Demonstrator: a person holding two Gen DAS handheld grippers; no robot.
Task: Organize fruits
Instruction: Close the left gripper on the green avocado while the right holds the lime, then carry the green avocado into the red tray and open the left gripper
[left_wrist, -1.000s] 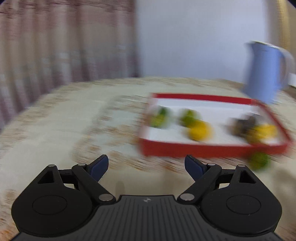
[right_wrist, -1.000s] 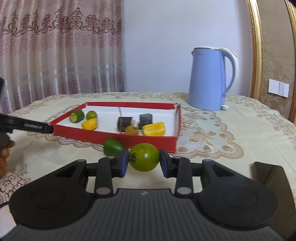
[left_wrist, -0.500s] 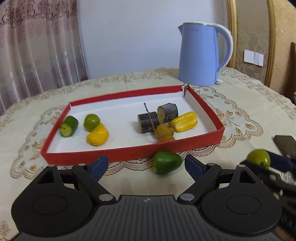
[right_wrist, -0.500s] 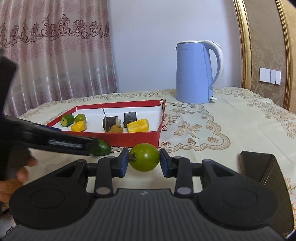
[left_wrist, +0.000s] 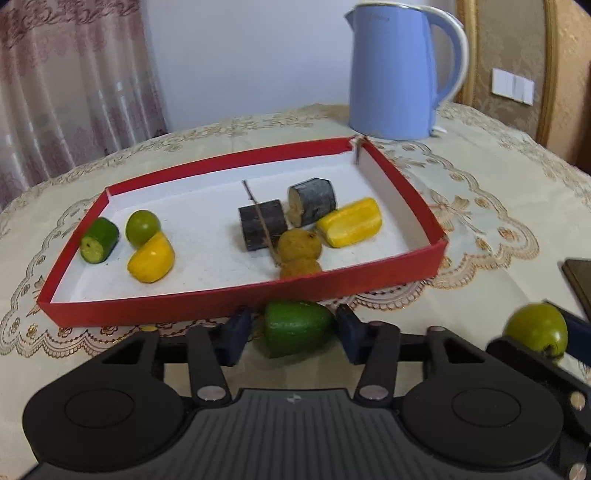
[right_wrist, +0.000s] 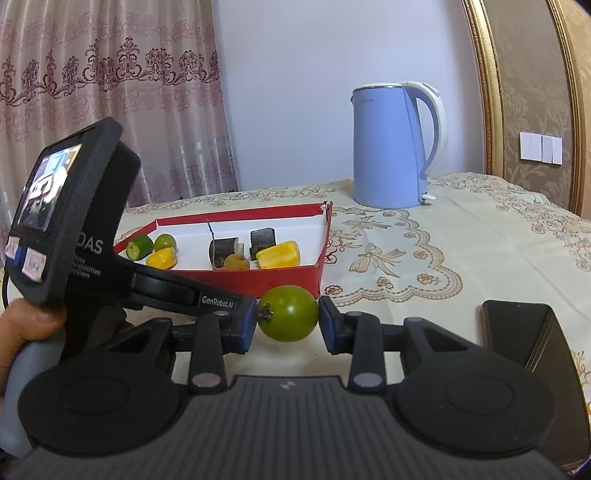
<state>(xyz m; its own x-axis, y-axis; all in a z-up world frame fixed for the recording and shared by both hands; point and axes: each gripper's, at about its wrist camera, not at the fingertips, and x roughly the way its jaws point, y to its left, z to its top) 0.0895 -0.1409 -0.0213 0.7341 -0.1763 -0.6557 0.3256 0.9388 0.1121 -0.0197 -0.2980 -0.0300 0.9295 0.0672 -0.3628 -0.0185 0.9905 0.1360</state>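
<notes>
Our left gripper (left_wrist: 291, 334) has swung in from the side within the last second and now brackets the cut green fruit (left_wrist: 297, 328) lying on the cloth just outside the red tray (left_wrist: 236, 301) — jaws apart, not yet pinching; our right gripper (right_wrist: 288, 321) stays clamped on the green tomato (right_wrist: 289, 314), near the tray's corner — both remain to go in.

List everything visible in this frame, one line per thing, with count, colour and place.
Tray: 1, red, centre of table.
Fruit pieces in tray: about 8; yellow, green, dark, brown.
Green wedge: 1, on cloth before tray, between left fingers.
Green tomato: 1, between right fingers.
Kettle: 1, blue, behind tray.
Phone: 1, black, right of tray.
Tablecloth: 1, cream.
Left gripper: open.
Right gripper: shut on tomato.
</notes>
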